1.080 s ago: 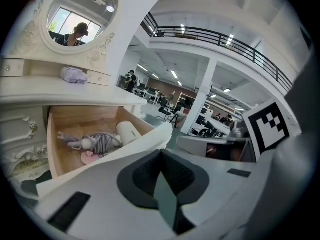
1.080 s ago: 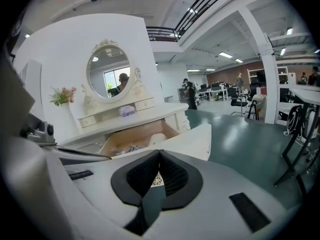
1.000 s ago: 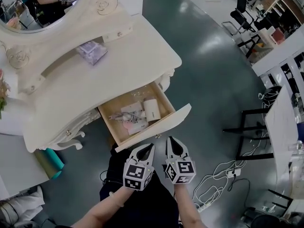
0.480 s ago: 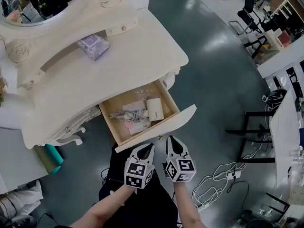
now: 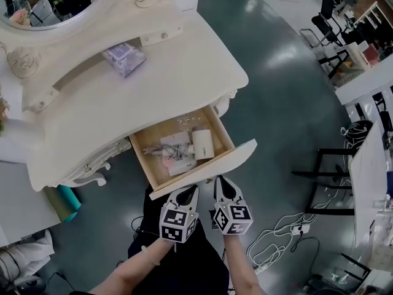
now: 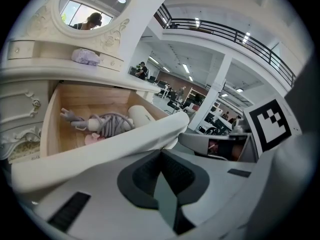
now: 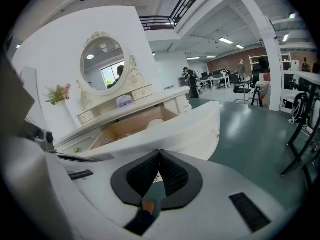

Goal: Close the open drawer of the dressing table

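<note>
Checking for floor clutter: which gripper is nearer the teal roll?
Left. The left gripper is right of the teal roll; the right gripper is farther right, beyond it.

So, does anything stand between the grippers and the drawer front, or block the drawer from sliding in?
Nothing visible does. The left gripper and right gripper sit right at the drawer front, with nothing between them and it. The hair dryer and cord lie low inside the drawer, below its walls.
</note>
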`<state>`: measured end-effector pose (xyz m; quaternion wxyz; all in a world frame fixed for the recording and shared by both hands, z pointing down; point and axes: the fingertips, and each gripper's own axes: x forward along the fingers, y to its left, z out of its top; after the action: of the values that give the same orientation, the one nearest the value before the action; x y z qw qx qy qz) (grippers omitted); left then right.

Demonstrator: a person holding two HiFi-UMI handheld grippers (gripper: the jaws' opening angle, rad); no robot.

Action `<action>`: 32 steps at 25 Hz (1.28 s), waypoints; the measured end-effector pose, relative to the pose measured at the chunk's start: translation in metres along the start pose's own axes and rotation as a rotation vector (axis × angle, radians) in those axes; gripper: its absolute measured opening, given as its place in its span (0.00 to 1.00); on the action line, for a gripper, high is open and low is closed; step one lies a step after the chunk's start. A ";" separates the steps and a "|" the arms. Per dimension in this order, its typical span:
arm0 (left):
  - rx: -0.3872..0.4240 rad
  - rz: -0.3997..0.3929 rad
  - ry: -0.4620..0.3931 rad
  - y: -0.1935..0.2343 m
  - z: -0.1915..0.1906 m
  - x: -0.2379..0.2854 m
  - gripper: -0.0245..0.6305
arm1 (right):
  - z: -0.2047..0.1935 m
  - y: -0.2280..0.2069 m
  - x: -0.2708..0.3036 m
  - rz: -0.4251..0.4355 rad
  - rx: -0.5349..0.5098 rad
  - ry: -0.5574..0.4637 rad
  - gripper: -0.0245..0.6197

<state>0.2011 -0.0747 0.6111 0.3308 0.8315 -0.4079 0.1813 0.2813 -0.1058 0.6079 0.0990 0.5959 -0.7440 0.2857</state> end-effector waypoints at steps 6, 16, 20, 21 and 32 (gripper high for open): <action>-0.005 -0.005 0.011 0.001 -0.001 0.001 0.08 | 0.001 0.002 0.003 0.000 0.007 0.005 0.04; -0.009 -0.013 0.010 0.003 0.002 0.003 0.08 | 0.003 0.002 0.007 -0.008 0.010 0.004 0.04; -0.009 -0.016 0.006 0.006 0.005 0.003 0.08 | 0.005 0.003 0.010 -0.010 0.022 0.000 0.04; -0.009 -0.015 0.004 0.007 0.005 0.003 0.08 | 0.006 0.004 0.011 -0.011 0.023 -0.001 0.04; -0.054 -0.003 -0.016 0.025 0.014 0.004 0.08 | 0.012 0.007 0.025 -0.019 0.022 -0.012 0.04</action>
<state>0.1838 -0.0979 0.6129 0.3501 0.8243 -0.4139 0.1631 0.2700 -0.1320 0.6076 0.0906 0.6057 -0.7357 0.2892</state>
